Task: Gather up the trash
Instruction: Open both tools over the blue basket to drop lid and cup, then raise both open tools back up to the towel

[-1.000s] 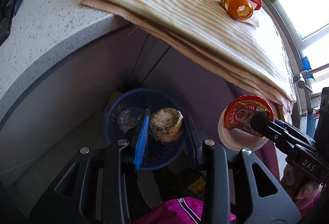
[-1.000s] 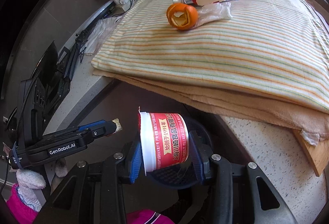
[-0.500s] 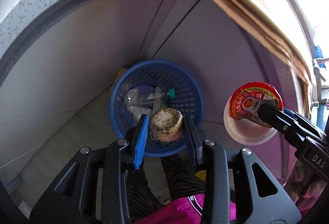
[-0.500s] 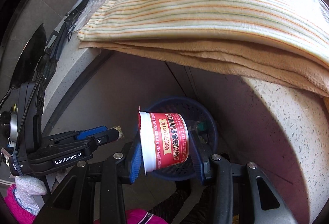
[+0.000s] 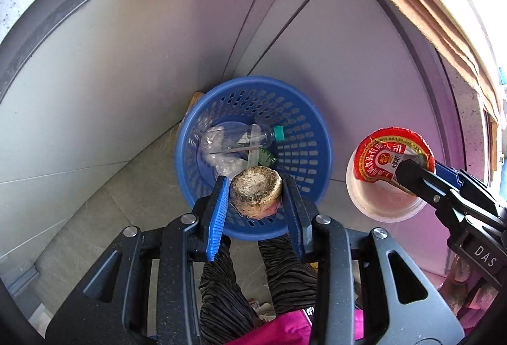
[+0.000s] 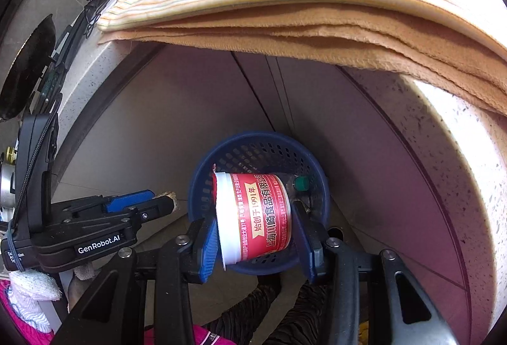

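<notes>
Grippers are both clamping trash, left gripper [image 5: 256, 197] squeezing a brown chunk [image 5: 256, 190] and right gripper [image 6: 256, 226] a red cup [image 6: 253, 218], over a blue basket [image 5: 313, 135] sitting on grey floor tiles [image 5: 95, 202] beneath the countertop [image 6: 459, 154].

Red cup [image 6: 256, 218], side label in right wrist view: Chinese chars, white on red, incl. "始创于1991年" and larger "上海川崎食品有限公司" — last chars partly cut off, so prob. that. Cup's torn lid [image 5: 393, 154], left wrist view: "GOOD" badge at centre, more Chinese chars around it, too small to read. Left of cup, left gripper [image 6: 164, 202] body: "GenRobot.AI". Right of cup in left wrist view, right gripper [image 5: 408, 170] body: "DAS".
</notes>
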A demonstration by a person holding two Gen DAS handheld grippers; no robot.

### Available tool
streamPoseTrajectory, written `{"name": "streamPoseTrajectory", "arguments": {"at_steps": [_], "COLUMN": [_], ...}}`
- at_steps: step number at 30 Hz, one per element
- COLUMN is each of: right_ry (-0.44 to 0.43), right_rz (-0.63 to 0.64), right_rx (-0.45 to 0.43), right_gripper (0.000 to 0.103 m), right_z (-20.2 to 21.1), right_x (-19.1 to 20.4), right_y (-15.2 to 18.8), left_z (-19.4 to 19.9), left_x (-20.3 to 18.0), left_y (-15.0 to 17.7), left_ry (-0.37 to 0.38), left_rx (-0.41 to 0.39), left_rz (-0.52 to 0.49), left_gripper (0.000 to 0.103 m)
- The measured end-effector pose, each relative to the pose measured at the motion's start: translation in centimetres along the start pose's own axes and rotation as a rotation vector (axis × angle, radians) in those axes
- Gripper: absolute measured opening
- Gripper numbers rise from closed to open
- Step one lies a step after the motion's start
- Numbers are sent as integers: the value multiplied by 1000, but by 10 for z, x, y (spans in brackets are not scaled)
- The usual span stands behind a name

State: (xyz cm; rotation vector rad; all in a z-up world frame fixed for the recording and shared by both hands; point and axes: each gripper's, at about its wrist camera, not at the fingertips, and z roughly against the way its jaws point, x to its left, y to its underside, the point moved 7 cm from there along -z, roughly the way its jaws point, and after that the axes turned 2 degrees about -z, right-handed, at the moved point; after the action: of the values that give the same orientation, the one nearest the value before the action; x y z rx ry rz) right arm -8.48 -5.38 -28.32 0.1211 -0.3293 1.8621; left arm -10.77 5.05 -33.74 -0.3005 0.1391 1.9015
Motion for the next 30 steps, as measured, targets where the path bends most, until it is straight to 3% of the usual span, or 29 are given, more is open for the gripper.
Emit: {"name": "streamPoseTrajectory", "arguments": {"at_steps": [9,14,30], "right_ry": [15,9,-32], "right_rz": [1,-10,-8], "right_rx": [10,5,-18], "right_gripper": [46,57,61], "right_z": [-11,-11,8], "right_x": [10,8,12], "right_y": [-7,-9,-17], "left_z": [-7,-3,13], "left_x": [0,-3,-7], "left_y": [1,0,-7], "left_ry": [-19,-37,-46], "left_rx": [-3,-17,-59], "left_rz": [-12,-29,-42], "left_gripper": [34,51,51]}}
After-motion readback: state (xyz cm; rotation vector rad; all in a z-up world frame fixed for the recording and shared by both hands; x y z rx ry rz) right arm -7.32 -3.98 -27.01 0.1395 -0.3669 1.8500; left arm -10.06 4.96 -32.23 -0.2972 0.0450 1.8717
